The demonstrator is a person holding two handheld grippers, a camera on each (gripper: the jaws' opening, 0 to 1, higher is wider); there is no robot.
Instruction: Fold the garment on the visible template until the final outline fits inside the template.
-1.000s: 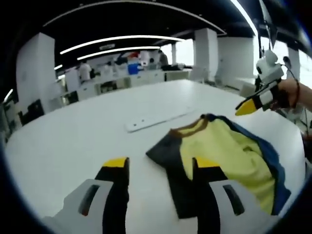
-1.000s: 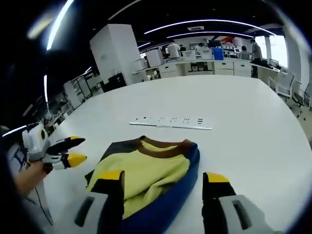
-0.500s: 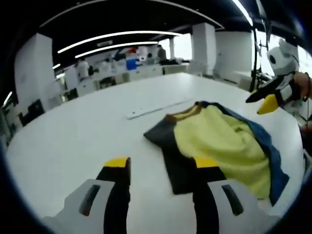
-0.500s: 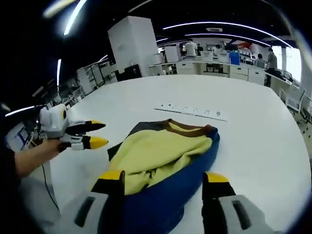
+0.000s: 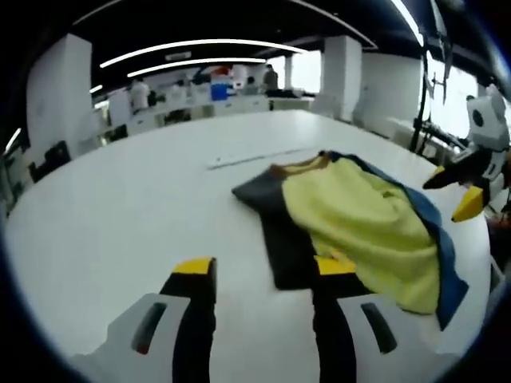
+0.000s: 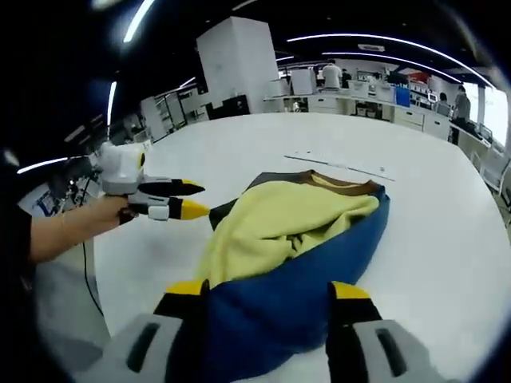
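Lying bunched on the white table, the garment looks soft and floppy; grip its dark sleeve edge; left gripper and right gripper both spread, empty

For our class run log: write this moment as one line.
yellow, blue and dark grey garment: bunched on white table | left hand-held gripper: open | right hand-held gripper: open, over blue part
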